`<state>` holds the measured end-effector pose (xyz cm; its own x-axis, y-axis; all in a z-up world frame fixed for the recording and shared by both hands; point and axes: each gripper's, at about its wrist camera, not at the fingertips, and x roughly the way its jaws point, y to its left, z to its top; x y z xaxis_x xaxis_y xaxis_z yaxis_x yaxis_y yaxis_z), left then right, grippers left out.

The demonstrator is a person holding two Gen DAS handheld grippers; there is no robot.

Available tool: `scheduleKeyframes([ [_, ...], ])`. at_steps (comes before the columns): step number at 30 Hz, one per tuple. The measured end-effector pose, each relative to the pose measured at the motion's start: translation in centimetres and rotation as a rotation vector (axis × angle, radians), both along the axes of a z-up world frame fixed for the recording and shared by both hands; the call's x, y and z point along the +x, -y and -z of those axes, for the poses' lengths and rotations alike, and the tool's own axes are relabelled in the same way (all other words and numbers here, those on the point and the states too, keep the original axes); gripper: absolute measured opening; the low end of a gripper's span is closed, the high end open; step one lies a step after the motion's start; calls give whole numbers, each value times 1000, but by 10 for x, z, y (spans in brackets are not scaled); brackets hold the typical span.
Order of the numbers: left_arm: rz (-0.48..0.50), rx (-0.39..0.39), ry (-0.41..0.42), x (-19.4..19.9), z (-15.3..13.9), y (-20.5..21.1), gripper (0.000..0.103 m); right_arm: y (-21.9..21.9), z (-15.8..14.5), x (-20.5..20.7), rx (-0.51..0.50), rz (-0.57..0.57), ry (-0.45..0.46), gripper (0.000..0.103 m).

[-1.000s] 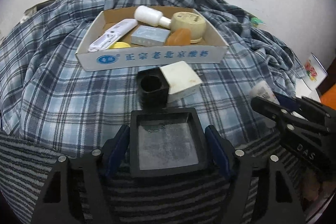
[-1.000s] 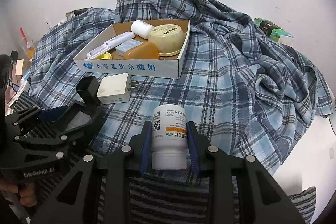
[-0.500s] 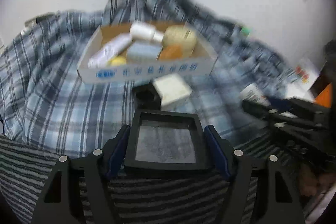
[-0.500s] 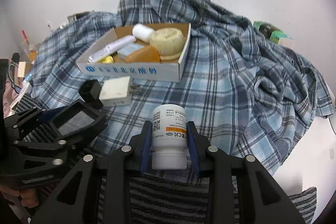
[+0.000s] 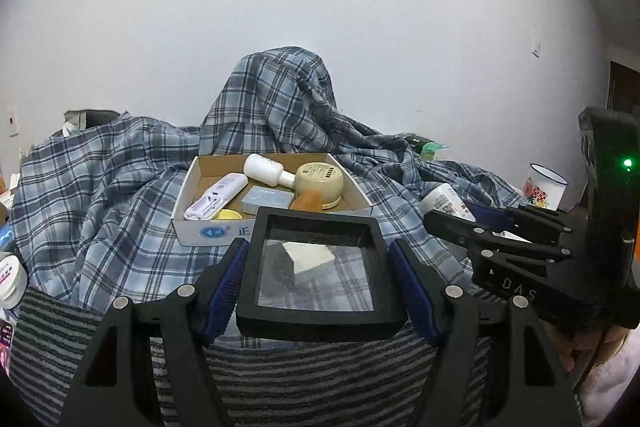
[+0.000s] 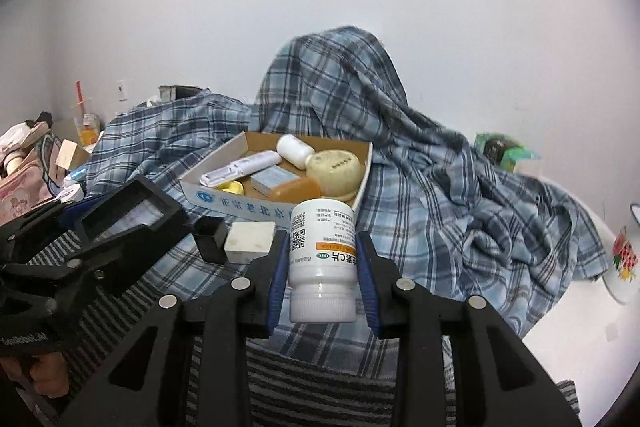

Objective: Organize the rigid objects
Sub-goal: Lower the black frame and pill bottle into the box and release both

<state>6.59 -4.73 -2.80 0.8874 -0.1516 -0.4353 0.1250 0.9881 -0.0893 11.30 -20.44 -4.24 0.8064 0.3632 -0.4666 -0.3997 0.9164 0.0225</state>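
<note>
So the left gripper (image 5: 320, 267) has its blue pads clamped on either side of a flat square black-framed case with a clear window (image 5: 318, 269), held up off the blue plaid cloth (image 5: 112, 195). The right gripper (image 6: 322, 267) is clenched on a white plastic pill bottle with an orange-striped label (image 6: 322, 247), cap end toward the camera, also lifted clear of the cloth.

Just beyond both sits a shallow white cardboard tray (image 6: 240, 205) holding a white bottle (image 6: 295, 151), a cream round tin (image 6: 335, 169), an amber soap bar (image 6: 296, 189), a grey-blue box (image 6: 271, 178), a white wand-shaped gadget (image 6: 240, 169) and a yellow lid (image 6: 234, 187). In front of the tray, on the cloth, lie a white block (image 6: 250, 241) touching a black cube (image 6: 210, 239). Off to the right there's an enamel mug with red flowers (image 5: 546, 187).
</note>
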Motion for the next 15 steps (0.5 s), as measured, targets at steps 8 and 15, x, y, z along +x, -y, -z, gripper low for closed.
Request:
scheduleKeyframes([
  [8,-20,8,59,-11,-6,0,73,-1,-2,-5,2,-6,32,32],
  [15,-42,38,204,-30,-46,-8,73,5,-12,-3,44,-1,26,32],
])
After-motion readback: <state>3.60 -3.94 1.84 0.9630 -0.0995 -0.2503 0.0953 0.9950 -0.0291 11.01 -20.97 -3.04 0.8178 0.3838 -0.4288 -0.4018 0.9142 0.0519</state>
